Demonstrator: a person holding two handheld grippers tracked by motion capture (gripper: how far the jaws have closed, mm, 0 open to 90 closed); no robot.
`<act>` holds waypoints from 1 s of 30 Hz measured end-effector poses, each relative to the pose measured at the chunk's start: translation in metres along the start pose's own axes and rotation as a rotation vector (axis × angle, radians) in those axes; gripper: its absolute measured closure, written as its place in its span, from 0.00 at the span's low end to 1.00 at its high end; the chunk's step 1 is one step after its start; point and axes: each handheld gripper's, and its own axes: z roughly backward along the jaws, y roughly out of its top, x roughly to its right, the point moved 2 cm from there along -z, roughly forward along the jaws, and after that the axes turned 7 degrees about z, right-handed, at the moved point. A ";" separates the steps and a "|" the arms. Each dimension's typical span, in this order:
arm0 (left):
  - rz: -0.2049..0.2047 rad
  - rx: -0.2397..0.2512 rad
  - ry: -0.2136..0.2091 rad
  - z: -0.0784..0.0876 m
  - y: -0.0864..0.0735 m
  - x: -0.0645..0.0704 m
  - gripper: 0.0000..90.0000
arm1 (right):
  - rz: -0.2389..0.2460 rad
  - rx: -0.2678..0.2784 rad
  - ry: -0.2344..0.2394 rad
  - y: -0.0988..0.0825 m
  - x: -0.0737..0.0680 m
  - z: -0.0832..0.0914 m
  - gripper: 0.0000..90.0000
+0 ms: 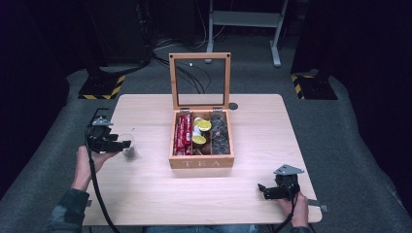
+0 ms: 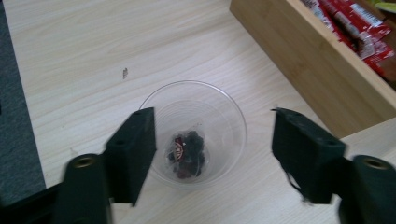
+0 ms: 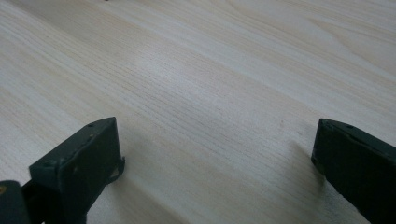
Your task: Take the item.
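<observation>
A light wooden bench fills the centre of the high view, carrying a wooden tea box at mid-frame, its glazed lid standing upright and open. The box's left compartment holds red packets, the middle one yellow-topped items, the right one dark items. Left of the box stands a clear plastic cup containing a small dark wrapped item. The left tool hangs over the cup at the left of the high view, jaws apart, one on either side of the cup, gripping nothing. The right tool sits at the lower right of the high view, near the bench's edge, jaws wide apart over bare wood, holding nothing.
</observation>
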 end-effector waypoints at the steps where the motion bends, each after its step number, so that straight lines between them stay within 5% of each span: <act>1: -0.008 0.004 -0.003 0.002 0.000 0.001 0.30 | 0.002 0.000 0.000 0.000 0.000 0.000 0.01; 6: -0.016 0.061 -0.021 0.012 -0.005 0.010 0.18 | 0.003 0.001 0.000 0.000 0.000 0.000 0.01; 18: -0.061 0.186 0.013 0.025 -0.035 0.038 0.13 | -0.001 0.000 -0.001 0.000 0.000 0.000 0.01; 26: -0.147 0.163 0.002 0.008 -0.066 0.069 0.08 | -0.002 0.000 -0.002 0.000 0.000 0.000 0.01; 30: -0.148 0.149 -0.013 -0.008 -0.081 0.077 0.07 | 0.002 0.001 -0.002 0.000 0.000 0.000 0.01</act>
